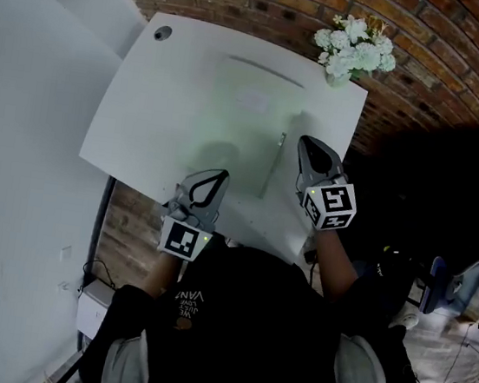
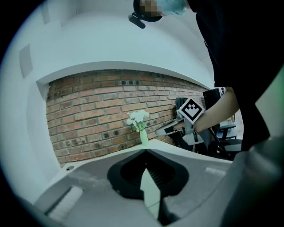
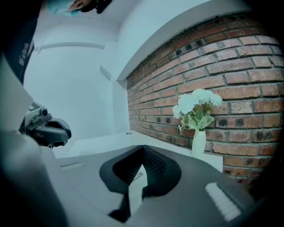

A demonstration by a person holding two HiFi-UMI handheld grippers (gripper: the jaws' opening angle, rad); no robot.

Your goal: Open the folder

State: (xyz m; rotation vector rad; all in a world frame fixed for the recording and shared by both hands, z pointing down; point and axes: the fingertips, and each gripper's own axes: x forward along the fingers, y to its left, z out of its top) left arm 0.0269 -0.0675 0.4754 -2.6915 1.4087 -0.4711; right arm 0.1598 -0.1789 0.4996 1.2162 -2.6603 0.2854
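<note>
Two clenched tools, the left gripper (image 1: 219, 177) and the right gripper (image 1: 305, 144), hold nothing. The pale folder (image 1: 251, 113) lies flat just ahead, between them. This is probably the approach step; next, one gripper must unclench to catch the cover edge.

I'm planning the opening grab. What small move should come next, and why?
Probably open the right claw and ease it to the white flat folder's dark edge just beside it; it and the left claw are shut and empty.
</note>
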